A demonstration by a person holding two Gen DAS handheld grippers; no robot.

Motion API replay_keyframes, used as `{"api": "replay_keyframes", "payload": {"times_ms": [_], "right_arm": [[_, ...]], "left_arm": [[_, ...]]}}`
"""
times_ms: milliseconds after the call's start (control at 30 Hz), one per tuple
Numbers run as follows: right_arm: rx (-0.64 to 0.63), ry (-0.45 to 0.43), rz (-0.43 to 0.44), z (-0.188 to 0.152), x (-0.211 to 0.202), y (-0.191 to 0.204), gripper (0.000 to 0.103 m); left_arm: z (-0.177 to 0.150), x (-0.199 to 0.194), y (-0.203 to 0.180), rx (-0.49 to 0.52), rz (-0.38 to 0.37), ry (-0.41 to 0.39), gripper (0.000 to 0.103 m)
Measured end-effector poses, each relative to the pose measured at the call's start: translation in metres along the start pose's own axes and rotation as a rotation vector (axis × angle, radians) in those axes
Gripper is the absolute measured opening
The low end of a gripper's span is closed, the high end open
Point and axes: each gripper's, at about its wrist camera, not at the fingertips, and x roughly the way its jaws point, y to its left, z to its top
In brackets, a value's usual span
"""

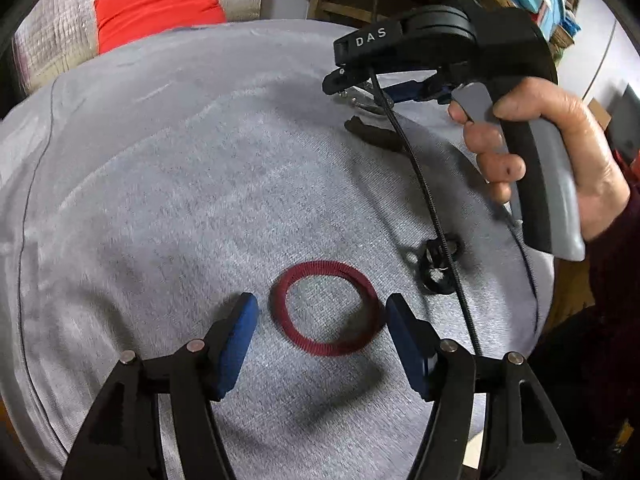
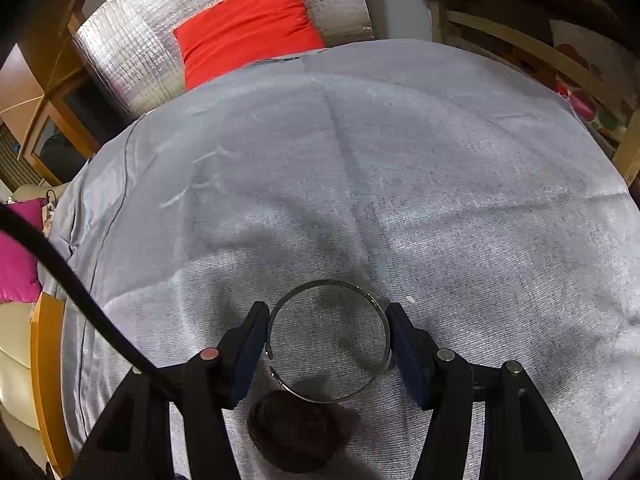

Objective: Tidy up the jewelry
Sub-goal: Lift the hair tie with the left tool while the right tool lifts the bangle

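Note:
A maroon hair tie [image 1: 326, 308] lies flat on the grey cloth [image 1: 200, 200]. My left gripper [image 1: 322, 320] is open around it, a blue pad on each side and clear of the band. My right gripper [image 2: 326, 334] is shut on a thin silver open bangle [image 2: 332, 285], its pads pressing the ring's two sides. In the left wrist view a person's hand [image 1: 560, 152] holds the right gripper [image 1: 372, 96] above the cloth at the upper right, with the bangle [image 1: 362, 105] showing in it.
A dark round bundle [image 2: 292, 432] lies on the cloth under the right gripper. Small black rings [image 1: 438, 266] sit right of the hair tie. A black cable [image 1: 420, 184] hangs across. A red cushion [image 2: 248, 20] and silver foil [image 2: 128, 48] lie beyond the far edge.

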Motion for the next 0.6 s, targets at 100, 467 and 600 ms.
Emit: {"api": "replay_keyframes", "payload": {"times_ms": [100, 467, 600], "right_arm": [[-0.004, -0.004, 0.006, 0.0, -0.002, 0.001, 0.062], [-0.015, -0.011, 0.027, -0.001, -0.004, 0.008, 0.062], [-0.026, -0.02, 0.04, -0.002, -0.006, 0.014, 0.062]], "left_arm": [[-0.001, -0.001, 0.003, -0.008, 0.007, -0.016, 0.053], [-0.001, -0.009, 0.039, -0.076, 0.029, -0.052, 0.007], [0.001, -0.02, 0.041, -0.107, 0.05, -0.086, 0.005]]}}
